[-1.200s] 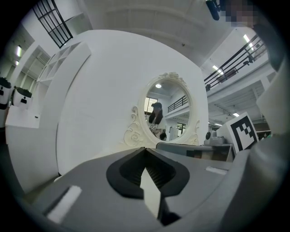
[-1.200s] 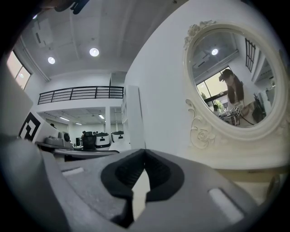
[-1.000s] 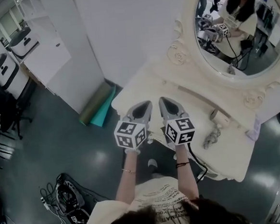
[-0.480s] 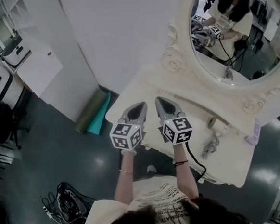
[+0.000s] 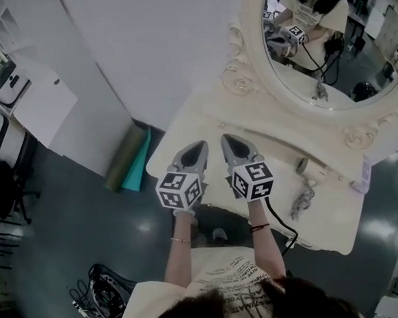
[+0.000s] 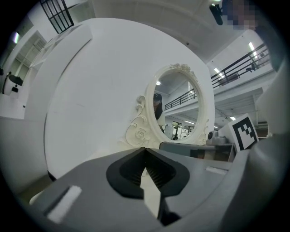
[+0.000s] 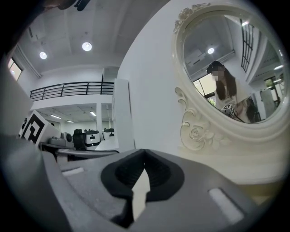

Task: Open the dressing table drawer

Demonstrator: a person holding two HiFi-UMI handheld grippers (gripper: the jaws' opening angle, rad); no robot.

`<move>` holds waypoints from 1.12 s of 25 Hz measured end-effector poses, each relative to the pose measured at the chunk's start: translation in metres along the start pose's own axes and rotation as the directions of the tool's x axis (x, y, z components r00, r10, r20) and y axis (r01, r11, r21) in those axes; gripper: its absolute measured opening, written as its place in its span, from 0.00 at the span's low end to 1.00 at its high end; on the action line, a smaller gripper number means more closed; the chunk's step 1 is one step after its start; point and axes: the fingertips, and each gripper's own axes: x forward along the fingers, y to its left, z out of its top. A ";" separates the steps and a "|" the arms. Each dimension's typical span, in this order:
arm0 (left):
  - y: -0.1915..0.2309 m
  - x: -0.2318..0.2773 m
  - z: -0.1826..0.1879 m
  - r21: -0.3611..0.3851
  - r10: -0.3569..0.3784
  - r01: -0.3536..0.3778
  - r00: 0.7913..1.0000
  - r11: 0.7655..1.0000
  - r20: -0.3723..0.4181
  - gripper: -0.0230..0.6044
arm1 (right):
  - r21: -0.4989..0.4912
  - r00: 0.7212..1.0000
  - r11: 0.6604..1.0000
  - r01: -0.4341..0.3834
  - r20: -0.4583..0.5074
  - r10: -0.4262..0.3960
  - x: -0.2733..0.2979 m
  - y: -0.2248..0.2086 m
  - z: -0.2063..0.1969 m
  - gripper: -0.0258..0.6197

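- Left gripper [image 5: 199, 147]: jaws clenched, tips meeting, nothing between them. The left gripper view shows the same.
- Right gripper [image 5: 226, 140]: also clenched and empty, tips together in its own view. It sits just beside the left, and both point across the tabletop toward the mirror [image 5: 326, 35].
- Drawer: I can't see it in any view. I judge it sits in the front face of the dressing table [image 5: 271, 157], under the near edge. That puts it below the jaws and back toward me, roughly beneath the marker cubes.
- The drawer's long axis should follow that front edge, which runs upper-left to lower-right in the head view.
- Neither hand is clearly nearer. The left is closer to the table's left corner.
- Tabletop: cream, with small metal bits [image 5: 301, 198] well right of the grippers.
- Room: dark glossy floor [image 5: 86, 212], a rolled mat [image 5: 127, 157] against the white wall.
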 end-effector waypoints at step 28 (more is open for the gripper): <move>0.063 0.078 -0.064 -0.029 -0.346 0.352 0.897 0.935 -0.275 0.04 | 0.125 0.925 0.918 0.377 -0.103 -0.365 0.075 -0.055 -0.069 0.04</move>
